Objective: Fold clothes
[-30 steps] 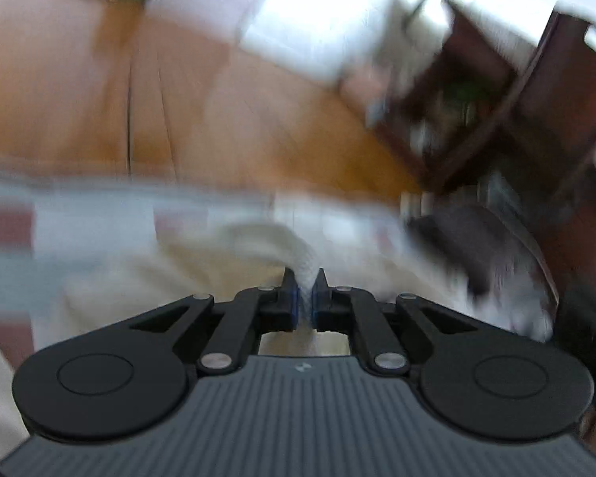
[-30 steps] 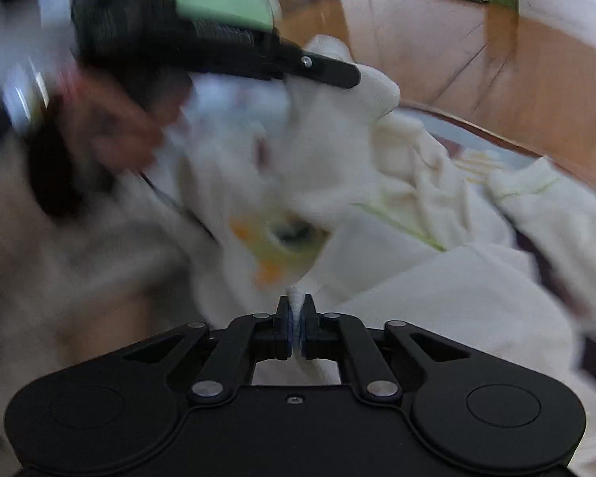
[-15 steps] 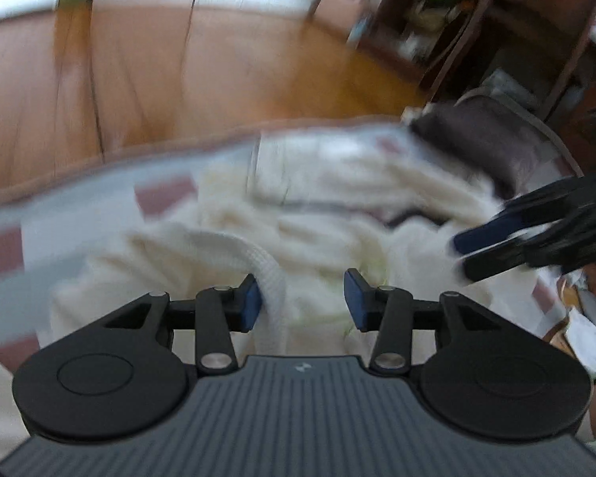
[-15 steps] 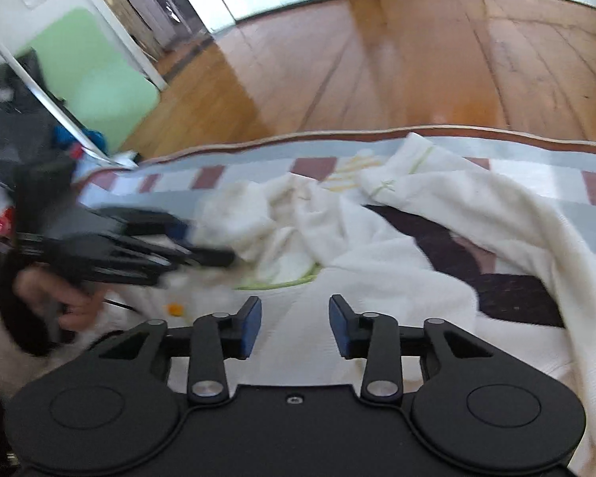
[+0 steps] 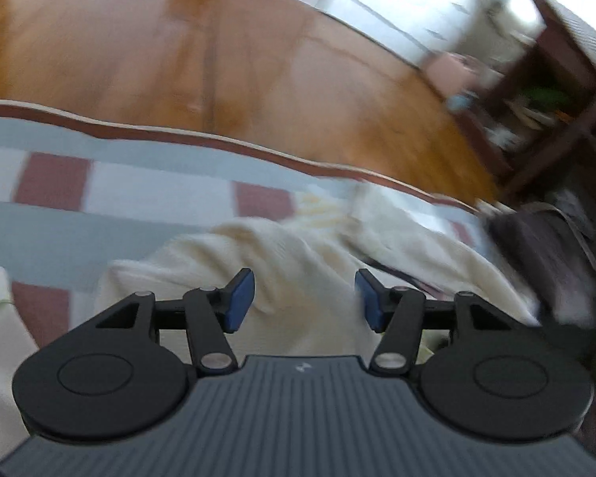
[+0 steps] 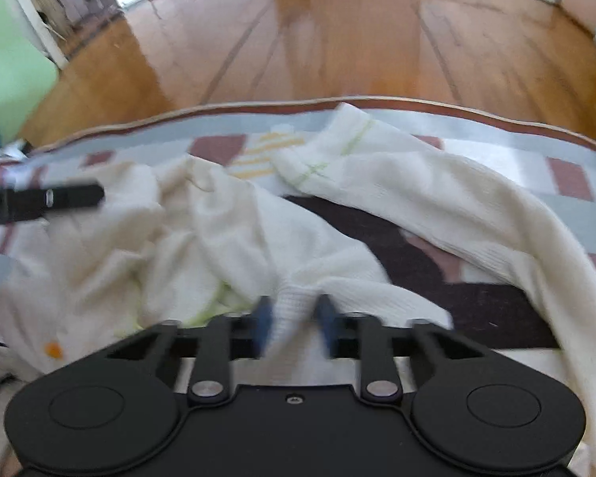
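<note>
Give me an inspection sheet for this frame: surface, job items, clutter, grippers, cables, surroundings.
Surface: checked blanket in grey, white and red-brown, with a brown edge, spread on the wooden floor.
Job's things: cream garment, rumpled and unfolded, one sleeve stretched out to the right; green trim lines on it.
Clutter: dark bag at the blanket's edge.
Grippers: left gripper open, over the garment, holding nothing. Right gripper open, a ridge of cloth between its fingers, blurred.
Cables: a thin dark line at the lower left of the right wrist view; cannot tell what it is.
Surroundings: dark wooden shelf unit; green panel.
</note>
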The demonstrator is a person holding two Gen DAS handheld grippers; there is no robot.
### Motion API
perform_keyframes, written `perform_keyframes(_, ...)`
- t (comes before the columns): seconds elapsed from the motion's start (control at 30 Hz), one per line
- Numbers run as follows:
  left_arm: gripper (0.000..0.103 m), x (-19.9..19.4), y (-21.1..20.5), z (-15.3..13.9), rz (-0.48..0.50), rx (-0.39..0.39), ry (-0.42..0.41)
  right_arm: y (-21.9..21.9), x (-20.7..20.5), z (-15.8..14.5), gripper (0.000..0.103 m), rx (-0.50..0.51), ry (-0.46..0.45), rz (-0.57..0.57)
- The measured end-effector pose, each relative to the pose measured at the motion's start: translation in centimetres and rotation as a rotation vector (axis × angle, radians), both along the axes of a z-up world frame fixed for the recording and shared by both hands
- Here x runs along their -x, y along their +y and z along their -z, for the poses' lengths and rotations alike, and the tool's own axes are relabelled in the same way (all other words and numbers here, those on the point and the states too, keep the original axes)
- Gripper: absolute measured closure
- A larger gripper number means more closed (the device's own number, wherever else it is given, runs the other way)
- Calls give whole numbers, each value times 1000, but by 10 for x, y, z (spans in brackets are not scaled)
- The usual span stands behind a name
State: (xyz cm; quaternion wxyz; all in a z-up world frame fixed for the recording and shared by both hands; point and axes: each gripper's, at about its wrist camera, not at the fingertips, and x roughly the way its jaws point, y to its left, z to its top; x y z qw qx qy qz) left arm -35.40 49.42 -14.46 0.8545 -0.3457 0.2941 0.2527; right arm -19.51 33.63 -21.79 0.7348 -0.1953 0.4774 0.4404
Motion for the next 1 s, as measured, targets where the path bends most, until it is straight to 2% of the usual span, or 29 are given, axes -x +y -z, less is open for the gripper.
perform_keyframes(0.03, 52, -7, -1, 0, 22, -46, 16, -5, 2, 1, 90, 2, -30, 31)
perform_keyframes(0.1, 99, -17, -6, 0, 79, -101, 33, -15, 6, 0, 93, -33, -43, 66)
perform_keyframes(0.2, 100, -16, -20, -4, 85, -198, 51, -26, 10, -10, 95, -91, -78, 83)
perform_keyframes(0.3, 100, 1, -35, -22, 41, -385, 70, -37, 13, -22, 95, -146, -120, 93)
perform_keyframes(0.37, 100, 15, -30, -28, -20, -395, 60, -43, 15, -30, 95, -175, -159, 97)
perform_keyframes(0.5, 100, 32, 1, -22, -98, -230, 21, -46, 10, -39, 95, -158, -255, 100)
perform_keyframes(0.57, 100, 33, 9, -18, -119, -202, 16, -49, 5, -41, 96, -158, -274, 111)
perform_keyframes(0.63, 100, 34, 10, -17, -126, -205, 10, -53, -1, -42, 96, -163, -287, 129)
perform_keyframes(0.83, 100, 39, 6, -37, -184, -398, -25, -55, -6, -45, 98, -170, -343, 115)
perform_keyframes(0.93, 101, 41, 3, -48, -215, -500, -44, -56, -9, -61, 98, -197, -421, 105)
perform_keyframes(1.0, 101, 43, 2, -55, -235, -568, -56, -67, -16, -82, 98, -271, -467, 164)
